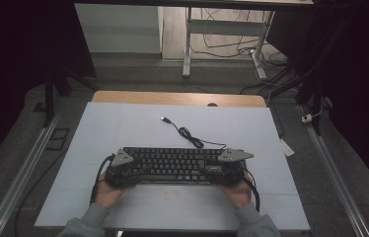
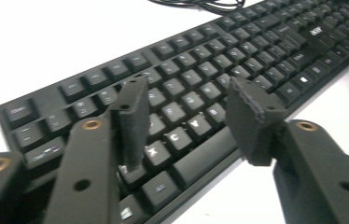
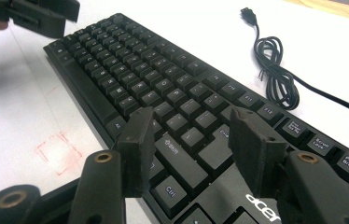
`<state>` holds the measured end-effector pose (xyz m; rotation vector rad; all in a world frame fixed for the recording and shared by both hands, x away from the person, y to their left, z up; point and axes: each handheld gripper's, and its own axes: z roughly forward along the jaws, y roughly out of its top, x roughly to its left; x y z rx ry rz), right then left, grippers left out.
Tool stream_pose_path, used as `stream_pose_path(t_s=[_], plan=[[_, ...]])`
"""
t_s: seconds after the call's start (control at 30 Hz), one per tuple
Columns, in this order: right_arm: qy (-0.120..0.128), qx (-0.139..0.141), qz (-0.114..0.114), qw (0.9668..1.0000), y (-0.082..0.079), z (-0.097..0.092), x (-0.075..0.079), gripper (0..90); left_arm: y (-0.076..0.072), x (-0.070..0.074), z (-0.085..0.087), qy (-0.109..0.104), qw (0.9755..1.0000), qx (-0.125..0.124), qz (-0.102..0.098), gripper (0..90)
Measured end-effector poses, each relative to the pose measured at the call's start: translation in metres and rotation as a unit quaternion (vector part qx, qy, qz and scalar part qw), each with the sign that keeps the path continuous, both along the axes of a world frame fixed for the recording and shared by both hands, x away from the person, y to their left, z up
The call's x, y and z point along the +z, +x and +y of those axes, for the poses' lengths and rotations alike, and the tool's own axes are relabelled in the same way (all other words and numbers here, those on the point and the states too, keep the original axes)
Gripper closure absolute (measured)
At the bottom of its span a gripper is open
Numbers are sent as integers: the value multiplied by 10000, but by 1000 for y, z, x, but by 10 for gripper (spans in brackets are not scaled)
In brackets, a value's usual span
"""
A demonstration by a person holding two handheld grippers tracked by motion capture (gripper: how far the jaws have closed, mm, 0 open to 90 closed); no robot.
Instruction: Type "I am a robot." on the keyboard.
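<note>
A black keyboard (image 1: 172, 165) lies flat on the white tabletop (image 1: 123, 128), close to the person's side. Its cable (image 1: 190, 136) coils behind it and ends in a loose USB plug (image 1: 164, 118). My left gripper (image 1: 132, 171) is over the keyboard's left end. In the left gripper view (image 2: 186, 93) its jaws stand apart above the letter keys (image 2: 182, 112), with nothing pressed between them. My right gripper (image 1: 213, 171) hovers over the right end. The right gripper view (image 3: 190, 121) has those jaws apart above the Shift and Ctrl keys (image 3: 177, 154). The left gripper (image 3: 37, 16) also appears far off there.
A faint red square mark (image 3: 58, 151) is drawn on the tabletop in front of the keyboard. A wooden strip (image 1: 177, 98) edges the table's far side. Beyond it, desk legs (image 1: 187, 44) and loose cables (image 1: 271, 64) lie on the floor. Metal rails (image 1: 24, 168) run along both sides.
</note>
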<state>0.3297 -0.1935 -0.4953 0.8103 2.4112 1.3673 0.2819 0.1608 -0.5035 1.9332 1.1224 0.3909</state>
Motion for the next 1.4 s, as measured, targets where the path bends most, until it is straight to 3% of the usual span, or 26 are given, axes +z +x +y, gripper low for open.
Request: stream_pose_path(t_s=[0.3,0.73,0.93,1.17,1.3,1.4], plan=[[-104,39,12,9999,1,0,-3,502,5,7,8,63,9999,72,44,348],[-76,80,21,9999,0,2,-4,502,0,10,16,180,9998,100,2,328],[-87,56,47,9999,-1,1,-4,500,4,10,18,278,9995,13,141,383],[-111,25,45,9999,0,1,-5,500,20,7,20,524,9980,104,346,429],[-132,25,50,9999,0,1,-5,500,27,4,23,584,9973,207,400,514],[-140,26,51,9999,0,2,-6,500,29,2,23,600,9972,129,433,614]])
